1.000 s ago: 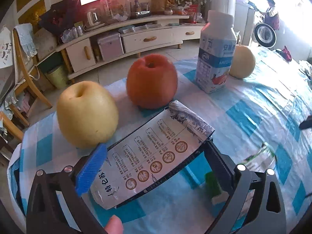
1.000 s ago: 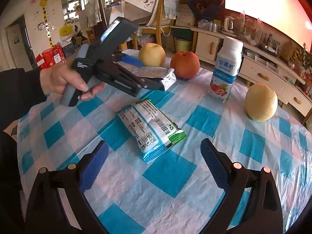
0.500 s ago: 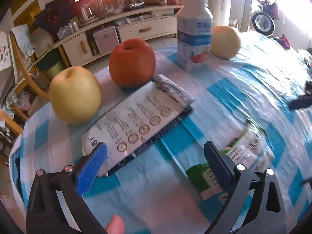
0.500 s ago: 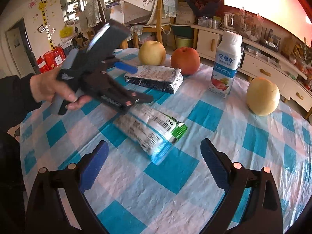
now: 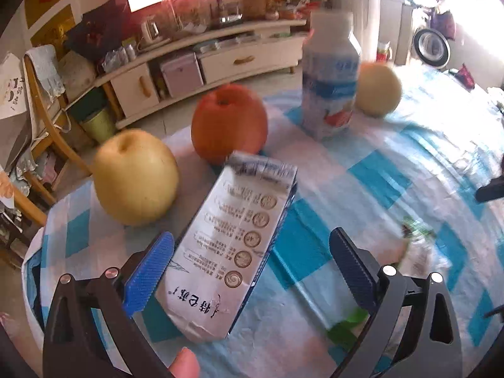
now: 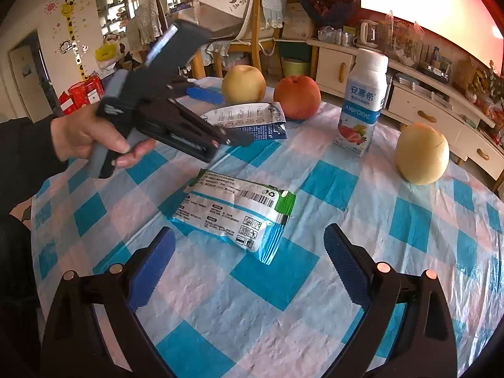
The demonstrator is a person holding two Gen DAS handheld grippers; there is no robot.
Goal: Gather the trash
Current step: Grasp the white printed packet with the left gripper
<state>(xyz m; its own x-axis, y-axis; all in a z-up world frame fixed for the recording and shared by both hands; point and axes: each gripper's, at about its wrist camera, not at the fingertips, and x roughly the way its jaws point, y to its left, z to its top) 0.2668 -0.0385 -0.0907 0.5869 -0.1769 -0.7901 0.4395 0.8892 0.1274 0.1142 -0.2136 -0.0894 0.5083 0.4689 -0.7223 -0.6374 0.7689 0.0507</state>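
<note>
A silver drink pack (image 5: pixel 242 236) lies flat on the checked tablecloth, its far end by the red apple (image 5: pixel 228 126). My left gripper (image 5: pixel 250 236) is open and hovers over the pack's near end, the blue left finger (image 5: pixel 148 274) beside its edge. In the right wrist view a hand holds the left gripper (image 6: pixel 225 116) just in front of the silver pack (image 6: pixel 252 118). A white and green wrapper (image 6: pixel 239 211) lies mid-table, just beyond my open right gripper (image 6: pixel 249 231), which holds nothing. That wrapper (image 5: pixel 419 252) shows blurred in the left wrist view.
A yogurt bottle (image 6: pixel 362 107) stands behind the wrapper, with a yellow pear (image 6: pixel 422 154) to its right and another pear (image 6: pixel 242 83) at the far left beside the apple (image 6: pixel 296 96). The table edge (image 5: pixel 34 252) drops away left; chairs and a cabinet stand beyond.
The left gripper let the silver pack down onto the table, swung toward the green wrapper, then came back over the pack. The wrapper has turned slightly. The right gripper stayed put.
</note>
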